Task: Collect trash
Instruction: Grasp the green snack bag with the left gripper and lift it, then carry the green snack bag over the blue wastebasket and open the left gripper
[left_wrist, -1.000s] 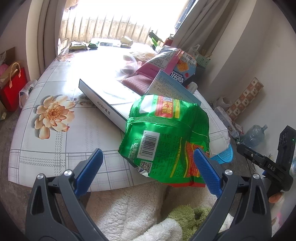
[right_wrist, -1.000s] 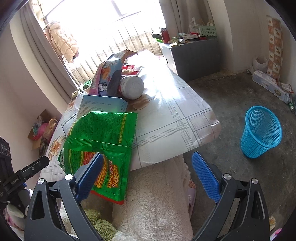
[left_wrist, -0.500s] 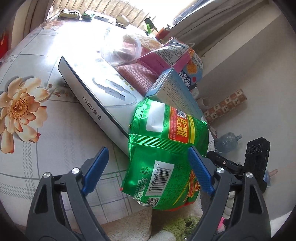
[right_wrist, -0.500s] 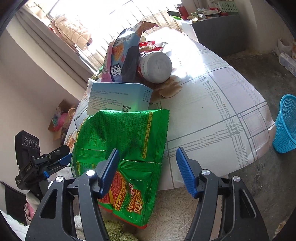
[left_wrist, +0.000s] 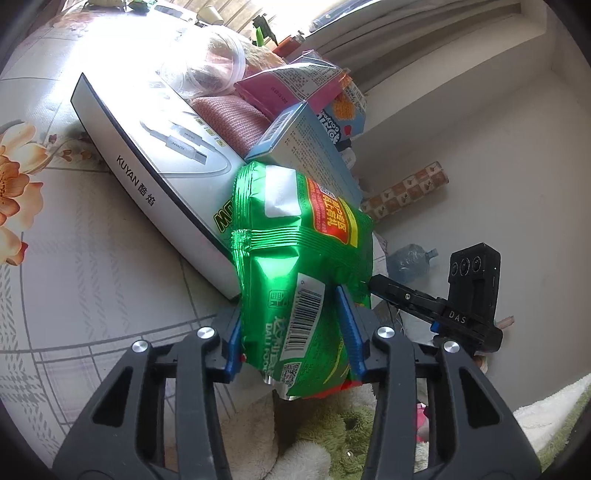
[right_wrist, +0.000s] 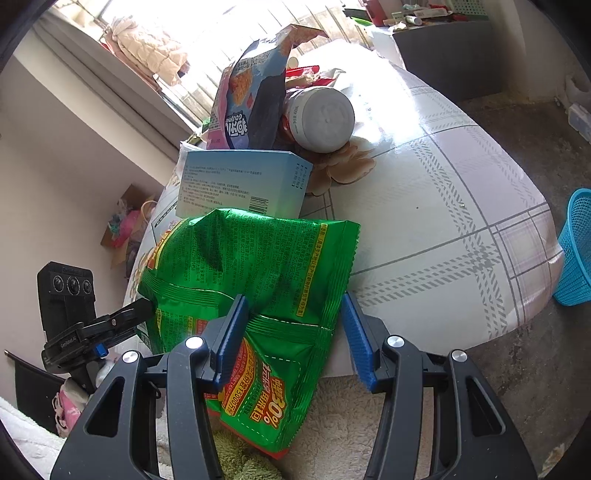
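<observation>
Black tongs (left_wrist: 291, 332), blue ribbed pads (right_wrist: 356, 339), silver screws

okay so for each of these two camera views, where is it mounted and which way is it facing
Left wrist: on the left tool, looking down-forward over the table; its closing fingers squeeze the green bag.
Right wrist: on the right tool, facing the same table edge; its closing fingers straddle the bag's other side, blue basket at right.
Shared: the bag, the light blue box, each other's tool.

A green foil snack bag (left_wrist: 295, 266), printed with a barcode, a QR code and a red-and-yellow label, lies crumpled and tilted. Its upper end leans on the white KUYAN box (left_wrist: 155, 162); its lower end hangs past the surface (right_wrist: 443, 221) edge, below that box.
</observation>
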